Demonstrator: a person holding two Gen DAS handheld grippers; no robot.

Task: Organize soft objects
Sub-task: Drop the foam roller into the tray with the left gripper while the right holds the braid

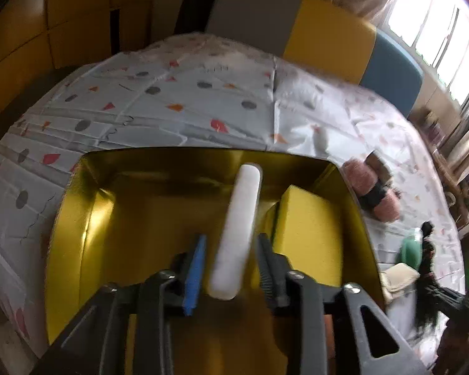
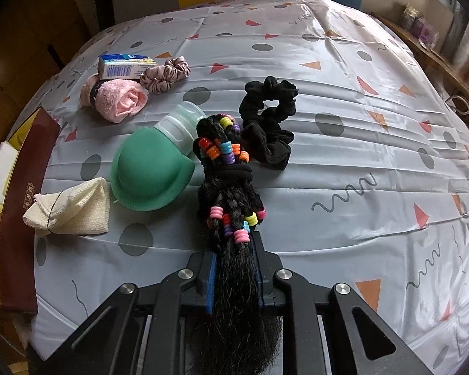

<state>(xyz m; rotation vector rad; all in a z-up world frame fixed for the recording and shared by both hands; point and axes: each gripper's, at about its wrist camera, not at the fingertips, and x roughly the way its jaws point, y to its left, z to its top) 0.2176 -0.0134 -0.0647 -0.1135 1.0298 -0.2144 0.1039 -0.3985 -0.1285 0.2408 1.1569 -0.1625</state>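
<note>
Bright window (image 1: 447, 40), patterned tablecloth (image 2: 344, 162)

Gold box (image 1: 78, 218), white roll (image 1: 237, 228) and yellow sponge (image 1: 309, 234) inside; beside it a grey cloth (image 2: 328, 172) (dots, triangles, squiggles), green bottle (image 2: 150, 172), black braid (image 2: 228, 193) with rainbow beads, black scrunchie (image 2: 269, 115).

Daylight from window (image 1: 447, 31) blown out at right, motion blur in left view, fisheye-bent dark edges

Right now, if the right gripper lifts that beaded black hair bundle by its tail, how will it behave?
Probably floppy: the hair bundle is loose braids, so it would dangle from the right gripper. The fine strands may slip. Its beads add little weight.
</note>
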